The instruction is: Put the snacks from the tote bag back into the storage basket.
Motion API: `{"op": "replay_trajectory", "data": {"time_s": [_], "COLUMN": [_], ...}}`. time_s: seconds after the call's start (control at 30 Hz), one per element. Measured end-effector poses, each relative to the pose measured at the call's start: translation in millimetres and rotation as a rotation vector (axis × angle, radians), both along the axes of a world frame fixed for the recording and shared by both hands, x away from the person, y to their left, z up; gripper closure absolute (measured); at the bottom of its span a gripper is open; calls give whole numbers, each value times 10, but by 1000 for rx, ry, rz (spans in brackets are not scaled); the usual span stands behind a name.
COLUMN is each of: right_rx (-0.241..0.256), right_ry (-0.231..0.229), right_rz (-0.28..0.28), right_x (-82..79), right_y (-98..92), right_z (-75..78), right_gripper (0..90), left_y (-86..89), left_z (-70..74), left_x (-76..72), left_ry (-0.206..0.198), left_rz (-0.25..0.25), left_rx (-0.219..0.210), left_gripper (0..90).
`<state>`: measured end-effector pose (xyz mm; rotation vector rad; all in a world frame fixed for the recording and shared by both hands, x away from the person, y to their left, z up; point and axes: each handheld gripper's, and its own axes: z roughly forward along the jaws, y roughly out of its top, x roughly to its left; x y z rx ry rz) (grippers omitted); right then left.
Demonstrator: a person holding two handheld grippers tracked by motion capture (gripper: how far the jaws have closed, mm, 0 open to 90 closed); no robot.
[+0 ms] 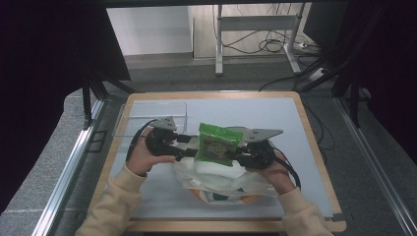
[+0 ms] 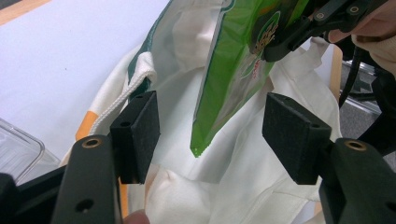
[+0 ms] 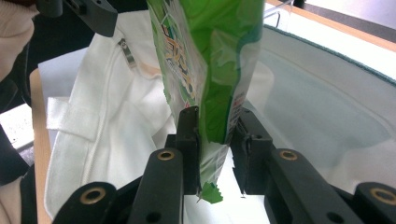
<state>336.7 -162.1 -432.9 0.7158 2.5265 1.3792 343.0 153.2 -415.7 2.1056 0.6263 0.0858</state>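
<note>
In the right gripper view, the right gripper has its two black jaws pressed together on the lower edge of a green snack packet; a torn green corner pokes out below the pads, and the packet's top is cut off by the frame, so its printing reads only in fragments. Behind it lies a white cloth bag, crumpled, its far edge hidden by the packet.

In the left gripper view, the left gripper stands with its jaws wide apart, a pad on either side of the packet's hanging lower corner and touching neither face of it. The bag spreads beneath, a drawstring cord running along its rim; whether the packet's tip is inside the bag's mouth or just above it is hard to tell.

From the high view, the packet is held upright over the bag near the front of the table, between the two grippers. A clear plastic tray sits beyond the person's left hand, its edges faint against the pale surface.
</note>
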Motion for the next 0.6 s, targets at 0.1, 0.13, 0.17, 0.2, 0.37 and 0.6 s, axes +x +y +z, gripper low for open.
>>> {"op": "replay_trajectory", "data": {"time_s": [0.1,0.13,0.17,0.2,0.37,0.6], "right_rx": [-20,-26,-29,-34,-89,-124], "right_ry": [-2,-1,1,0,-2,0], "right_rz": [-3,-4,-3,-4,9,37], "right_x": [2,3,6,10,44,76], "right_y": [-1,-1,-3,-6,-3,-19], "right_z": [3,3,4,7,12,36], "right_gripper": [732,732,731,732,732,731], "left_y": [8,11,21,33,52,-17], "left_z": [7,13,22,31,69,133], "left_x": [-1,-3,-6,-6,-8,-49], "left_ry": [-5,-9,-18,-19,-27,-44], "left_rz": [-1,-1,-1,-2,-2,-20], "left_rx": [2,5,6,3,9,40], "left_gripper": [358,355,352,351,347,343]}}
